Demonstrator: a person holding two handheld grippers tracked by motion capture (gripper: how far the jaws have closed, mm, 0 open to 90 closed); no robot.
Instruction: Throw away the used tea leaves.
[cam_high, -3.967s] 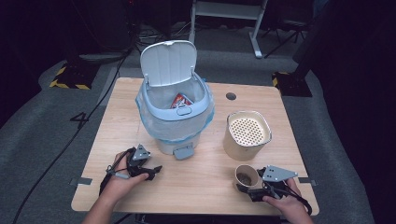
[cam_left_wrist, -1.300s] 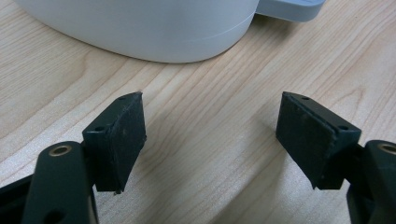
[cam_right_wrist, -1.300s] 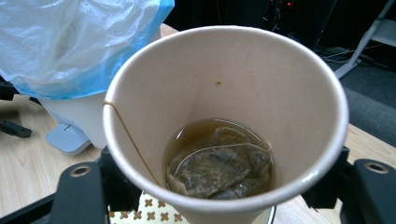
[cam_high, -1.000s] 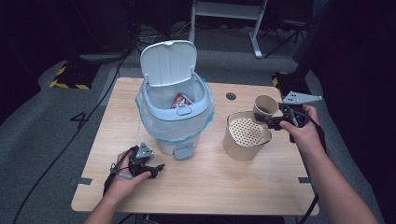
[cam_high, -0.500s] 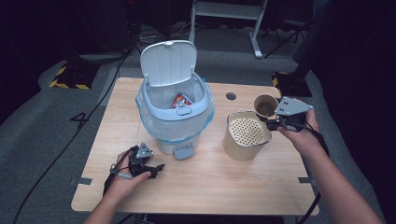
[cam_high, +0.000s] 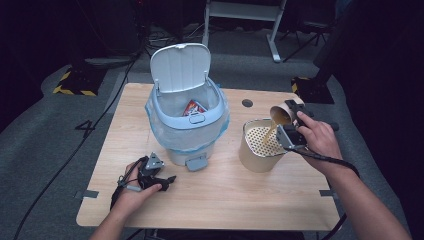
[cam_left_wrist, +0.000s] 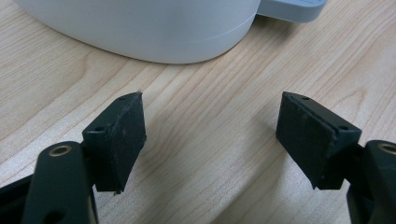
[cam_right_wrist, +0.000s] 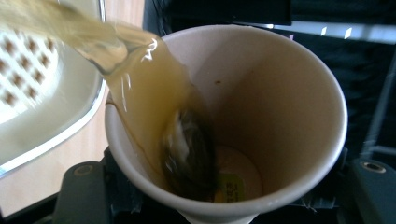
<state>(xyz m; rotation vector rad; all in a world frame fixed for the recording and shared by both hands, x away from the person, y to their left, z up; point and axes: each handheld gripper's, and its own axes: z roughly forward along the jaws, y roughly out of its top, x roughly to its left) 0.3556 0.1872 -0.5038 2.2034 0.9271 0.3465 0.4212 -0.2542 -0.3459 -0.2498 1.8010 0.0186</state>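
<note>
Your left claw (cam_high: 167, 179) rests low on the desk (cam_high: 225, 200), near the front left edge. In the left gripper view its two black pads (cam_left_wrist: 123, 135) stand wide apart with bare wood grain between them; they grip nothing. Just ahead of them sits the white base of the bin (cam_left_wrist: 154, 32), with its grey-blue foot pedal (cam_left_wrist: 292, 8) at the upper right of that view.

At desk centre, the pale blue bin (cam_high: 187, 125) stands upright with its lid (cam_high: 180, 67) raised. A clear liner is folded over its rim, and a red packet (cam_high: 194, 106) lies inside.

To the right of the bin stands a cream strainer container (cam_high: 259, 147) with a perforated insert (cam_high: 265, 140) on top, upright on the desk.

Your right claw (cam_high: 289, 131) is clamped on a paper cup (cam_high: 281, 115), gripping the cup near its base. The jaws have just been closing onto it. The cup is tipped toward the container, its mouth above the rim. A stream of tan liquid (cam_high: 271, 132) runs from the cup onto the perforated insert. In the right gripper view the liquid (cam_right_wrist: 140, 79) leaves the cup (cam_right_wrist: 261, 112) at the upper left, and a dark tea bag (cam_right_wrist: 189, 154) with a yellow tag (cam_right_wrist: 231, 186) lies inside, against the lower wall.
</note>
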